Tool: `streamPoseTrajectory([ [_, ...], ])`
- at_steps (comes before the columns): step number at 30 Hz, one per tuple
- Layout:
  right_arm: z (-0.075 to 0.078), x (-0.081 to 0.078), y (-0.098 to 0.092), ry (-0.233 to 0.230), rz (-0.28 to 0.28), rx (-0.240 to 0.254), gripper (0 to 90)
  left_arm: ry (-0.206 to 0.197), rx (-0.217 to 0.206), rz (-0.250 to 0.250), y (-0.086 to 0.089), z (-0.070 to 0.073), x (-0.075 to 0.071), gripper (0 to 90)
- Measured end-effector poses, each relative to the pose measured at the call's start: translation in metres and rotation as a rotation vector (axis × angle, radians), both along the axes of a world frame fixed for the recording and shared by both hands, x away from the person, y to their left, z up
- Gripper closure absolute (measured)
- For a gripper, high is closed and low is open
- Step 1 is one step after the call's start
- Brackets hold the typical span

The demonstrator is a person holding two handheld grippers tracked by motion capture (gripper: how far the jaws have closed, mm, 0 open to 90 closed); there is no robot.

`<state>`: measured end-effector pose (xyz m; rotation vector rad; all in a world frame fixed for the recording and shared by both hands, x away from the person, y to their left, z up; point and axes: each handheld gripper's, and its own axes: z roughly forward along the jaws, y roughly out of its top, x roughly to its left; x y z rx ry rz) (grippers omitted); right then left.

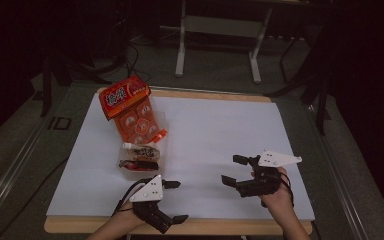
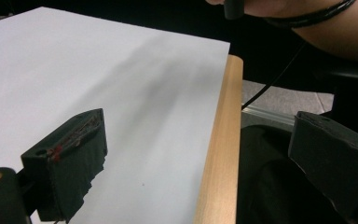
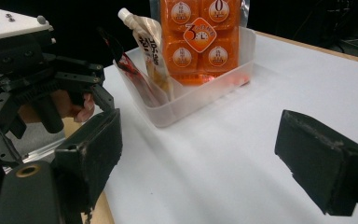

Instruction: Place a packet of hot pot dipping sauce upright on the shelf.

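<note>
My left gripper (image 1: 175,201) hangs over the table's near edge, jaws spread wide, holding nothing. My right gripper (image 1: 233,171) is likewise wide open and empty, aimed at the clear tub (image 3: 200,95). The tub sits at the white sheet's (image 1: 215,130) left, long axis running away from me, with the orange pack (image 1: 130,107) leaning up from its far end and sachets (image 1: 140,157) at the near end
</note>
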<state>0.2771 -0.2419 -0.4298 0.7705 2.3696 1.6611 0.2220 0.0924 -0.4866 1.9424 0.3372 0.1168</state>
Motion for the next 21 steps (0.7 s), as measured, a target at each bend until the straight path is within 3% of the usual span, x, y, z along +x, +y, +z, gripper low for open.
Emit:
streamPoseTrajectory([
  [6, -0.003, 0.001, 0.0, 0.0, 0.0, -0.005, 14.8, -0.008, -0.007, 0.005, 0.001, -0.004, -0.002, 4.7],
  [10, -0.004, 0.001, 0.0, 0.002, 0.003, -0.009, 14.8, -0.036, 0.028, -0.007, 0.001, -0.008, -0.004, 4.8],
  [12, -0.006, 0.001, 0.001, 0.005, 0.006, -0.011, 14.8, -0.03, 0.01, -0.013, 0.003, -0.01, -0.002, 4.8],
  [21, -0.01, 0.002, 0.004, 0.011, 0.011, -0.026, 14.8, -0.038, 0.026, -0.003, 0.003, -0.013, -0.002, 4.8],
])
